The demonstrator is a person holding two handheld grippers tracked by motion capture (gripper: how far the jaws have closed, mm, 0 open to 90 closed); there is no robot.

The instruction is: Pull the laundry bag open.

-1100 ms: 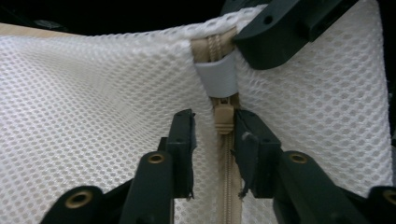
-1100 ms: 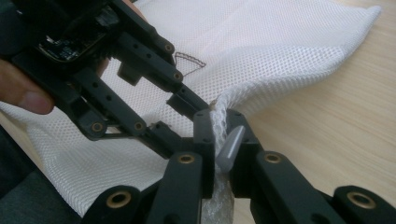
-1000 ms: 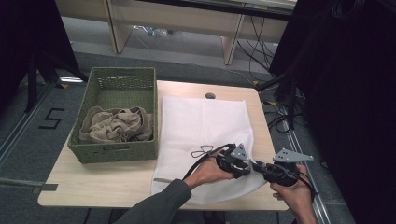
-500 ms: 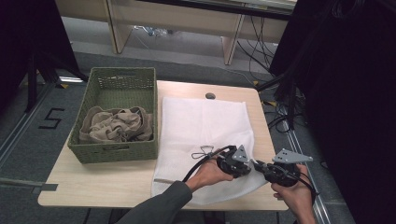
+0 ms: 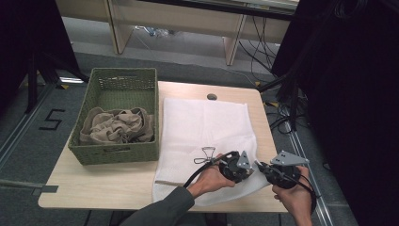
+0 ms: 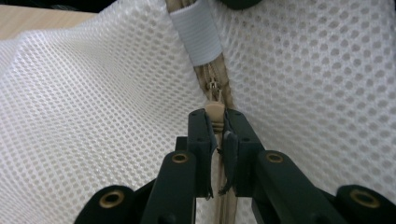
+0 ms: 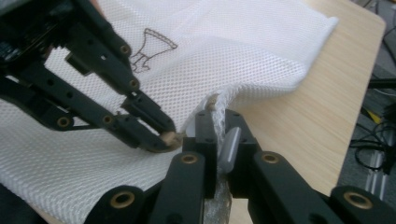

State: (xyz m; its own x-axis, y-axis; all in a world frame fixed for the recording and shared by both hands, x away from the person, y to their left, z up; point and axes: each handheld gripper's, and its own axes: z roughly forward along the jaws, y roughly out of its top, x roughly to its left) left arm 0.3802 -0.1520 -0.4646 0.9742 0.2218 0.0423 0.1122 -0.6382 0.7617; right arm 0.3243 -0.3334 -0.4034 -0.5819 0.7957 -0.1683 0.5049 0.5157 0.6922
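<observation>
Left gripper clenched on zipper pull of mesh bag; right gripper view: pinching bag edge; high view: basket of cloth

wooden table, green basket, white mesh bag

Green basket of beige cloth

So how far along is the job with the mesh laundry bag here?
Early. Done: the white mesh laundry bag lies flat on the table. In hand: the left gripper is shut on the beige zipper pull, while the right gripper pinches the bag's edge. Left: the zipper looks closed, and the beige clothes sit in the green basket.
</observation>
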